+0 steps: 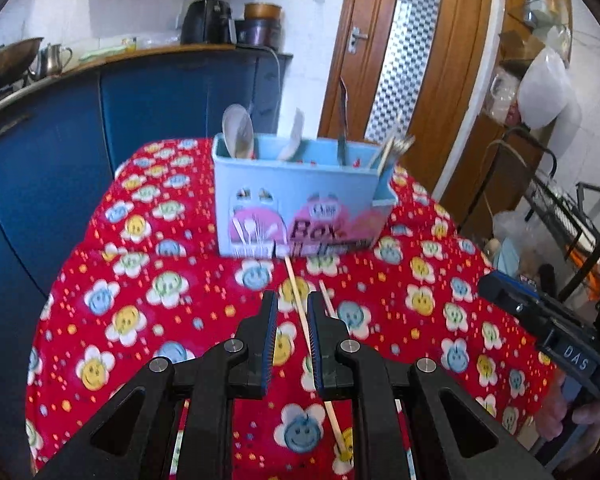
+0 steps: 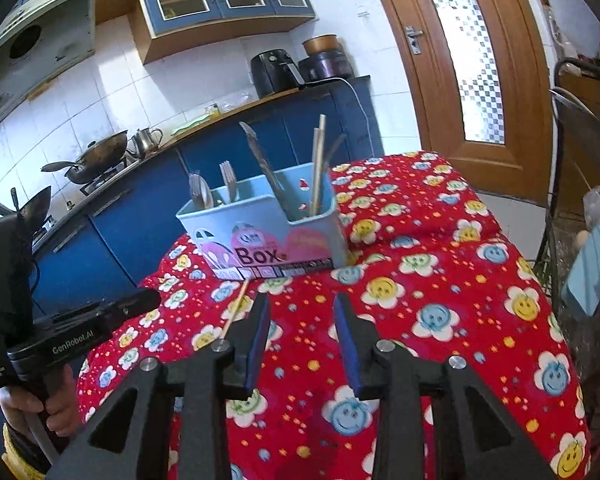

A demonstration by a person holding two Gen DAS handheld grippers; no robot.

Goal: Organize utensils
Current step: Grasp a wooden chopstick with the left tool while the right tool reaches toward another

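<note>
A light blue utensil box (image 1: 296,196) marked "Box" stands on the red flowered tablecloth (image 1: 140,304). It holds spoons, a knife and forks. In the right wrist view the box (image 2: 268,232) also holds upright chopsticks (image 2: 318,168). A wooden chopstick (image 1: 300,304) lies on the cloth in front of the box, running between the fingers of my left gripper (image 1: 292,304), which is open above it. A second chopstick (image 1: 327,300) lies just right of it. My right gripper (image 2: 300,312) is open and empty above the cloth, right of the lying chopstick (image 2: 234,312).
Blue kitchen cabinets (image 1: 60,152) with a counter, wok and kettle stand behind and left of the table. A wooden door (image 1: 400,60) is behind to the right. A metal rack (image 1: 560,208) with bags stands right of the table.
</note>
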